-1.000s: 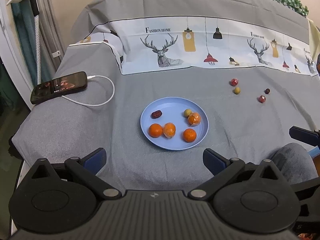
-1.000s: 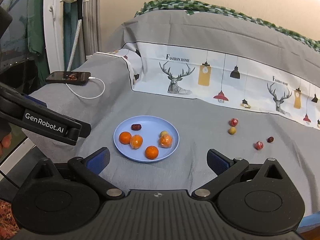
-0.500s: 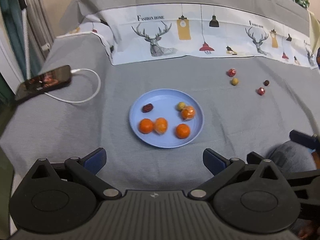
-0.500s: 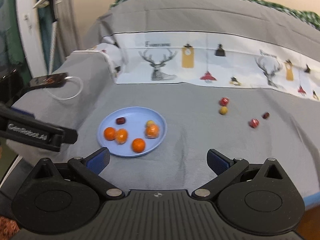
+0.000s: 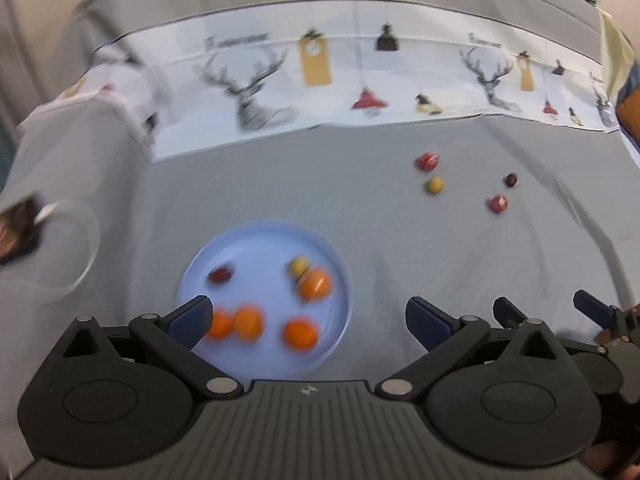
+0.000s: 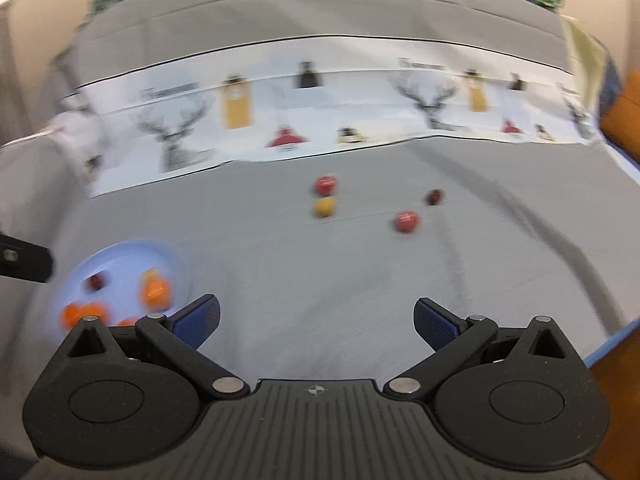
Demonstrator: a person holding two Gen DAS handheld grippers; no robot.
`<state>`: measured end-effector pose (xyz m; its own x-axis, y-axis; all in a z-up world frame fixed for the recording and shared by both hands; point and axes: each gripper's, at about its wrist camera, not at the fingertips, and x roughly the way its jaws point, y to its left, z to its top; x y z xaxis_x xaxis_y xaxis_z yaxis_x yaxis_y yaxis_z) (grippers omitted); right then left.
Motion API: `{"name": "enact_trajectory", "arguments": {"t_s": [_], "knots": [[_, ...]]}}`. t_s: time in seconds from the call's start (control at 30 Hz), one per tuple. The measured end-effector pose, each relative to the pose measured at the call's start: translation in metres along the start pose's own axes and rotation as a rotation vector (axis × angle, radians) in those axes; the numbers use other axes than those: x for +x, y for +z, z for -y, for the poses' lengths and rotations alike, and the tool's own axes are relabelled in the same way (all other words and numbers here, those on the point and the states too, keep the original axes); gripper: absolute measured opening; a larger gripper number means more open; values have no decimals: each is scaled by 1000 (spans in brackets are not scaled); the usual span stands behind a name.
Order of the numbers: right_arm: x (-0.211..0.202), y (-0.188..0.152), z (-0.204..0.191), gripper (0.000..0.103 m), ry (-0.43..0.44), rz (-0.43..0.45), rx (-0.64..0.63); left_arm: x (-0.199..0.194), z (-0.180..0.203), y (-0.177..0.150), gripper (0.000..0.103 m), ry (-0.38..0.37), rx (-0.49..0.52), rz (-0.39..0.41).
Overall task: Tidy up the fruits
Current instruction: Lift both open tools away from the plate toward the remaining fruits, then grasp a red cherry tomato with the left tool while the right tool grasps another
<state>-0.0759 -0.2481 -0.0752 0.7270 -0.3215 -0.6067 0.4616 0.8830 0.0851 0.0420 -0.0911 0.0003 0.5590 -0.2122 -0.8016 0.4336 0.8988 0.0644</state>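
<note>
Bed cover (image 5: 360, 248): grey cloth under everything, with a white printed band (image 5: 360, 80) of deer heads and hanging lamps across the far side.
Blue plate (image 5: 256, 248): lies flat on the grey cloth, low and left of centre in the left wrist view; in the right wrist view it sits at the far left (image 6: 120, 256), blurred.
Left gripper (image 5: 308, 322): jaws spread wide and gripping nothing, poised over the near rim of the plate, its left fingertip overlapping one orange fruit.
Right gripper (image 6: 316, 320): jaws likewise spread and empty, aimed at bare cloth, the loose fruits well ahead of it.
Phone (image 5: 16, 228): at the left edge, a white cable (image 5: 80, 248) looping from it (both heavily blurred).
Fruits on the plate: four orange ones (image 5: 314, 284), a small yellow one (image 5: 298, 267) touching one of them, a dark red one (image 5: 220, 275) apart at the left.
Loose fruits: red (image 6: 325, 185) just behind yellow (image 6: 324, 207); further right another red (image 6: 407, 221) and a small dark one (image 6: 435, 197), all well apart from the plate.
</note>
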Motion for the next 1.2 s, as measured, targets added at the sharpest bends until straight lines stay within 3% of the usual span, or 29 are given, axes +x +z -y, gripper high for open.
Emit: {"name": "enact_trajectory", "arguments": {"t_s": [0.23, 0.37, 0.47, 0.63, 0.7, 0.93, 1.0, 1.07, 1.1, 1.13, 1.2], "knots": [[102, 24, 40, 102, -189, 75, 63, 88, 56, 78, 103, -85, 104, 91], [162, 34, 58, 102, -235, 103, 66, 164, 90, 118, 103, -124, 141, 42], [202, 39, 73, 102, -255, 71, 103, 220, 110, 140, 103, -149, 176, 27], [252, 42, 95, 102, -329, -51, 99, 279, 129, 155, 103, -241, 209, 52], [254, 42, 105, 102, -304, -47, 181, 297, 137, 157, 103, -278, 230, 27], [261, 41, 95, 102, -338, -17, 162, 336, 156, 158, 102, -263, 301, -26], [264, 43, 95, 102, -338, -12, 160, 336, 155, 157, 90, -241, 310, -13], [264, 44, 95, 102, -338, -13, 160, 329, 158, 153, 43, -235, 379, 38], [263, 45, 96, 99, -334, -17, 160, 326, 160, 151, 33, -239, 419, 55], [261, 46, 97, 93, -314, -14, 164, 324, 162, 150, 34, -233, 440, 60], [256, 47, 93, 39, -269, 21, 139, 319, 160, 150, 34, -244, 434, 61]]}}
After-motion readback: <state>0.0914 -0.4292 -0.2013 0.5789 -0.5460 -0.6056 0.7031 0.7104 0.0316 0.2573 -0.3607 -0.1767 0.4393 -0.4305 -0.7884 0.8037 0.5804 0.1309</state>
